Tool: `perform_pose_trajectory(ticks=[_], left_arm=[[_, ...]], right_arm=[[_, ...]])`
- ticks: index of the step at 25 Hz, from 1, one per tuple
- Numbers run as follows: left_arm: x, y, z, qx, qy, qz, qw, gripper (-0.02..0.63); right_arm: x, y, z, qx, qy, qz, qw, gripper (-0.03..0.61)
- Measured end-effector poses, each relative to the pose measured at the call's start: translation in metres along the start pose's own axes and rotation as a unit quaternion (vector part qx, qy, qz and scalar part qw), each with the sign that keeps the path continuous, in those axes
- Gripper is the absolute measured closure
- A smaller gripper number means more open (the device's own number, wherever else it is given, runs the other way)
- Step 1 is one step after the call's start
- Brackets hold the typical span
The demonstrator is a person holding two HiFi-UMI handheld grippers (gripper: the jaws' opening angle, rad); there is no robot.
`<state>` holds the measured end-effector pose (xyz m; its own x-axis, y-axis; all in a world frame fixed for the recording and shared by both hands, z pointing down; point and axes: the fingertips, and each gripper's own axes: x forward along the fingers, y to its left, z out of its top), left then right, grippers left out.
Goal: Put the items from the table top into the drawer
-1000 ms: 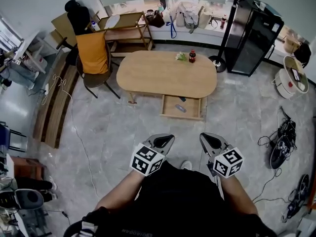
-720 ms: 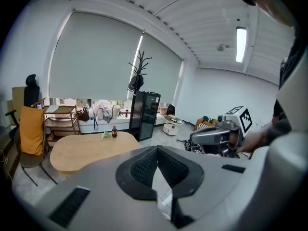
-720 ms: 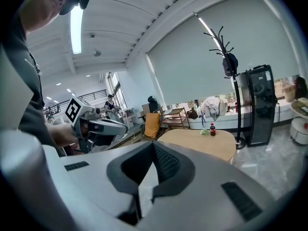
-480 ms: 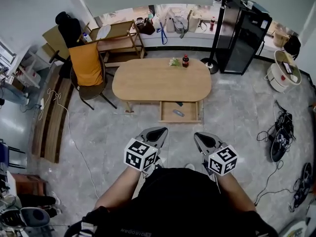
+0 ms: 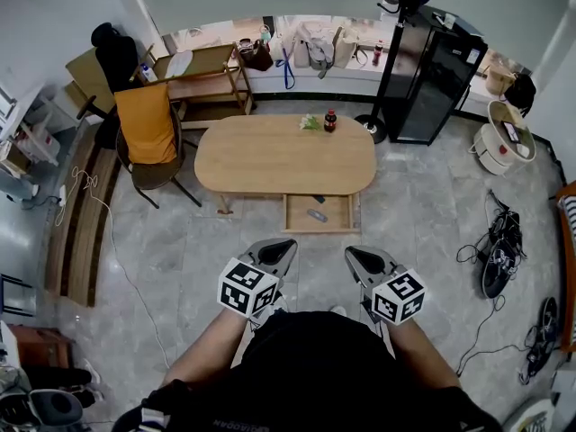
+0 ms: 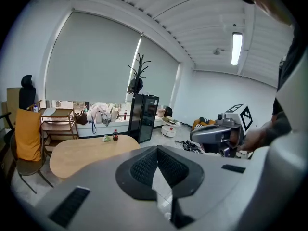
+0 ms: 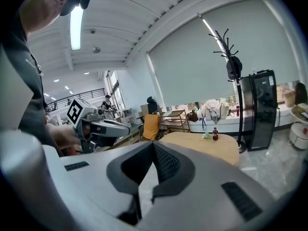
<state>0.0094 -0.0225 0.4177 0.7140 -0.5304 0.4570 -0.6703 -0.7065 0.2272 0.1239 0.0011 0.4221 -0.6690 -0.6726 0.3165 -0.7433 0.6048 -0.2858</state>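
Note:
A dark soda bottle (image 5: 330,121) with a red label stands at the far edge of the oval wooden table (image 5: 270,160), next to a small green-and-white item (image 5: 310,122). The drawer (image 5: 293,214) under the table's near side is pulled out, with small items (image 5: 317,215) lying in it. My left gripper (image 5: 274,250) and right gripper (image 5: 364,259) hang close to my body, well short of the table. Both are shut with nothing between their tips. The bottle (image 6: 115,135) also shows far off in the left gripper view, and the bottle (image 7: 215,134) likewise in the right gripper view.
A chair draped in orange cloth (image 5: 144,124) stands left of the table, a wooden shelf cart (image 5: 202,75) behind it. A black cabinet (image 5: 427,79) and a coat stand (image 5: 396,25) are at the back right. Cables (image 5: 495,259) lie on the floor at right.
The table now looks smaller and further off, shifted left in the head view. Both grippers drifted left with my body and stayed shut.

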Motion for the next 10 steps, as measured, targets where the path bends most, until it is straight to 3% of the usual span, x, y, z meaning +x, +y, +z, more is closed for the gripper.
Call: perform_pose_trajectory(ticks=[10], left_arm=[[0.002, 0.015, 0.006, 0.003, -0.004, -0.007, 1.0, 0.609]], right_arm=[[0.016, 0.003, 0.003, -0.004, 0.004, -0.001, 1.0, 0.575]])
